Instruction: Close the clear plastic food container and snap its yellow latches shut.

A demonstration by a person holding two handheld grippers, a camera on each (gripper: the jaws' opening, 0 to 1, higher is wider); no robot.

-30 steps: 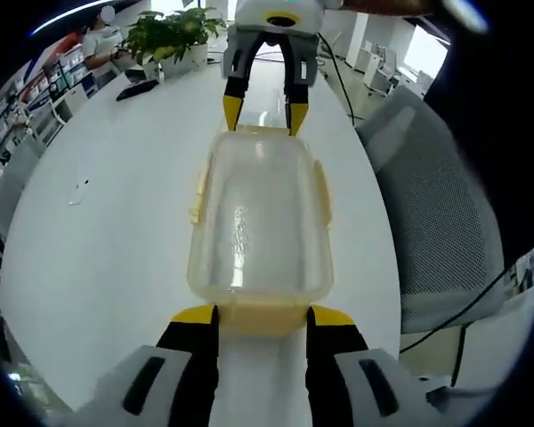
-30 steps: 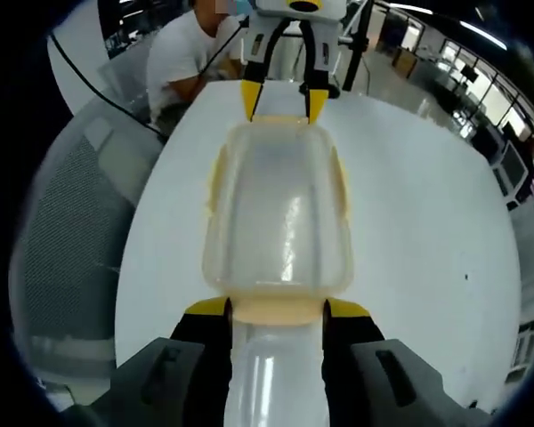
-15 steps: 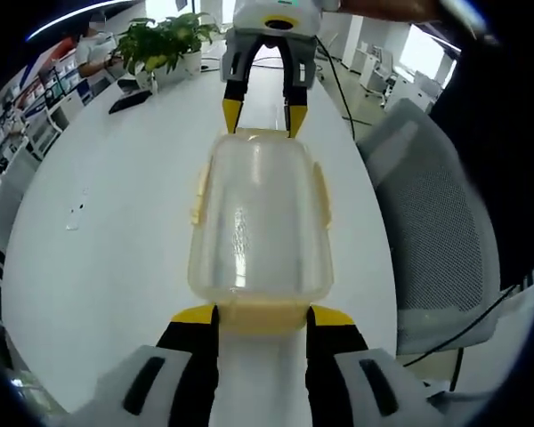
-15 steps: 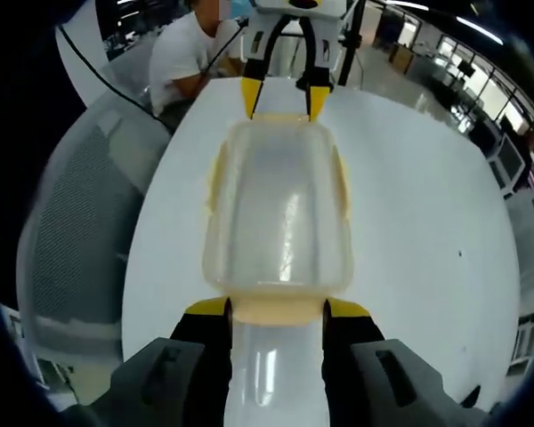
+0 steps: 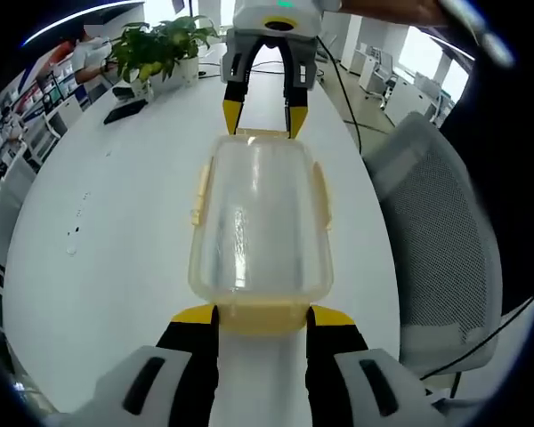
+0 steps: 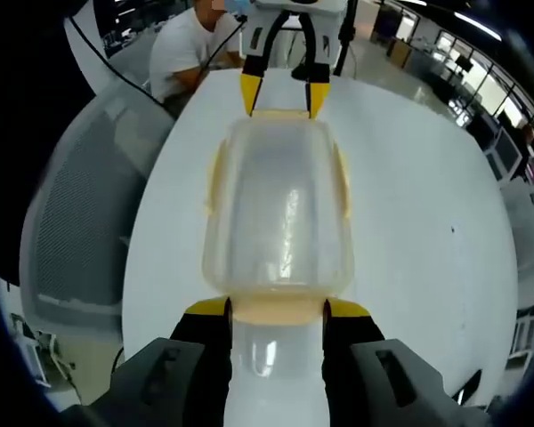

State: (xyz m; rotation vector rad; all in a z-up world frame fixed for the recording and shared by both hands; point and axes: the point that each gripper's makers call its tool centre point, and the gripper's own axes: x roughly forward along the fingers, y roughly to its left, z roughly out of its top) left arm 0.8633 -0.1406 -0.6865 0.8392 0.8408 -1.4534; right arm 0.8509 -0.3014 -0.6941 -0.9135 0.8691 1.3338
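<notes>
The clear plastic container [image 5: 258, 222] has its lid on and is held end to end between both grippers. My left gripper [image 5: 262, 316] is shut on the yellow end latch [image 5: 261, 318] nearest it. My right gripper [image 5: 264, 120] grips the far end. In the right gripper view the same container [image 6: 280, 213] runs from my right gripper [image 6: 276, 310], shut on its near yellow latch [image 6: 278, 311], up to the left gripper [image 6: 282, 100]. The yellow side latches [image 5: 198, 191] [image 6: 342, 182] lie along the long sides. Whether they are snapped down I cannot tell.
A white table [image 5: 98, 240] lies under the container. A potted plant [image 5: 156, 49] and a dark phone [image 5: 126, 108] sit at its far end. A grey mesh chair [image 5: 436, 231] [image 6: 80, 222] stands beside the table. A person in a white shirt [image 6: 182, 53] sits beyond it.
The table and room have slid slightly behind the container, so both hands have shifted together. The container and both grips look the same.
</notes>
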